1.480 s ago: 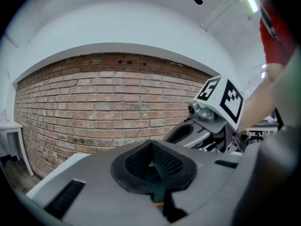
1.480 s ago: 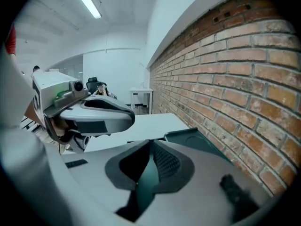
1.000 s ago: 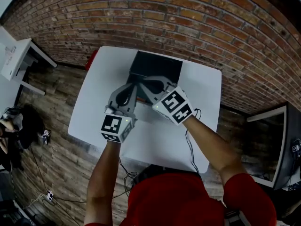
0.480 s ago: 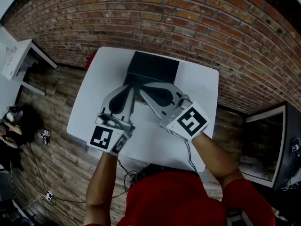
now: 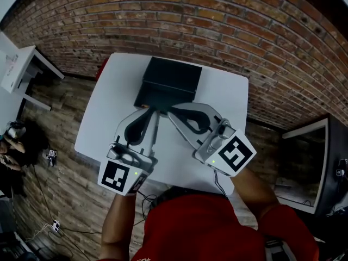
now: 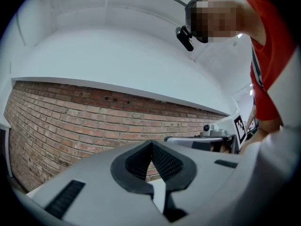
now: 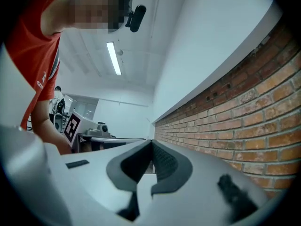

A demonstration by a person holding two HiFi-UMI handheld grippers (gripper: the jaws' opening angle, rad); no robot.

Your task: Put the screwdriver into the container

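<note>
The black container [image 5: 168, 83] stands at the far middle of the white table [image 5: 109, 113]. No screwdriver shows in any view; the container's inside looks dark and I cannot tell what it holds. My left gripper [image 5: 145, 110] lies just short of the container's near left corner, with its jaws closed and empty. My right gripper [image 5: 171, 114] sits beside it, also shut with nothing held. Both gripper views tilt up at the brick wall and ceiling: the left gripper [image 6: 151, 145] and the right gripper [image 7: 151, 144] show their pads meeting.
A brick wall [image 5: 217, 20] runs behind the table. A red object [image 5: 103, 67] peeks out at the table's far left edge. A white desk [image 5: 19, 64] stands to the left, a dark-framed piece of furniture [image 5: 321, 162] to the right. Cables [image 5: 54, 224] lie on the wood floor.
Both grippers have drawn back from the container toward the person, and the right one has also swung out to the right. The container now shows fully.
</note>
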